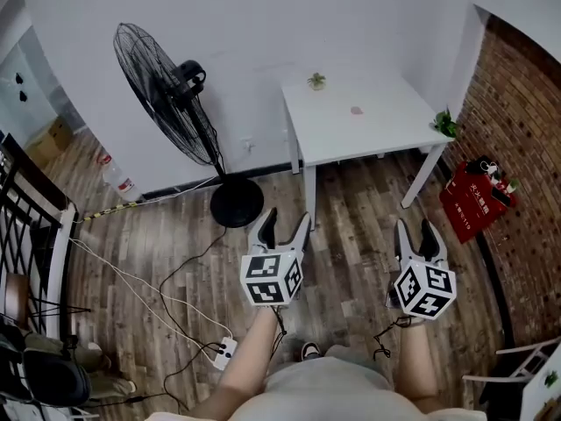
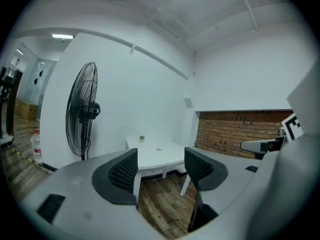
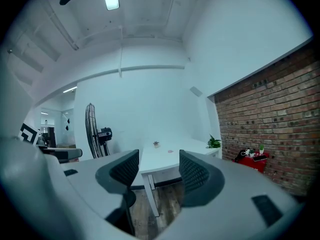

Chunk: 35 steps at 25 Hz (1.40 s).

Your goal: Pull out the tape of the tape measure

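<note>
A white table stands against the wall ahead of me. On it lie a small pinkish object, too small to tell what it is, and a tiny potted plant. No tape measure is recognisable in any view. My left gripper hangs over the wooden floor short of the table's near left leg, jaws open with nothing between them. My right gripper is level with it to the right, also open and empty. The left gripper view and the right gripper view both look along the jaws at the table.
A tall black pedestal fan stands left of the table, its round base close to my left gripper. Cables and a power strip lie on the floor at the left. A red box sits by the brick wall.
</note>
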Motion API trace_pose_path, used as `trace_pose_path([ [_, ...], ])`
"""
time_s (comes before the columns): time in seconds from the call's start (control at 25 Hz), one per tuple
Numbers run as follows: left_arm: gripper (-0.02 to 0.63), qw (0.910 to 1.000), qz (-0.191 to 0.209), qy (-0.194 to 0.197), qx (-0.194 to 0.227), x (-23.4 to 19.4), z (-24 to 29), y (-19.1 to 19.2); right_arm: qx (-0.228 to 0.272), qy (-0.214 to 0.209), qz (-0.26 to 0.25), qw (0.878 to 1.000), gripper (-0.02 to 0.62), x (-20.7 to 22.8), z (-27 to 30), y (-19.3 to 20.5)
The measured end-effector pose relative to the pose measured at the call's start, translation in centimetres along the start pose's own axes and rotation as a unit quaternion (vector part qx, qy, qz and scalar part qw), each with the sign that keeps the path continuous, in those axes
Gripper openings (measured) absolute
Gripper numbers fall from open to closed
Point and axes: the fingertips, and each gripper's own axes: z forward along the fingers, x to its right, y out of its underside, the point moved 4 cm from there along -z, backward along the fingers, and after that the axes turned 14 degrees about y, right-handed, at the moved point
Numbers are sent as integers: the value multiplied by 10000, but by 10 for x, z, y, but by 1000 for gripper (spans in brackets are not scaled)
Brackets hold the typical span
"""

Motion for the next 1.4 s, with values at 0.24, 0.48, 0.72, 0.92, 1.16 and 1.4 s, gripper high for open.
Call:
trace_pose_path([
  [0.24,270,9998,-112,-2,-185,-14,9,11,-177,110,6,9998,252,-3,6,11],
  [0.48,270,9996,-144,-38,-240,-26,31,19,-216,181,67,9996,248,5,31,16],
  [0.72,270,9995,-107,-136,-259,-45,69,13,-166,157,121,9997,242,7,81,6],
  [0.92,270,9993,-70,-289,-244,-65,109,0,-211,56,134,9997,239,6,134,-6],
  [1.16,270,9987,-111,-422,-255,-82,160,-11,-240,-116,132,9996,239,10,198,-23],
  [1.4,270,9985,-62,-501,-235,-100,214,-23,-229,-172,221,9993,239,20,260,-36],
])
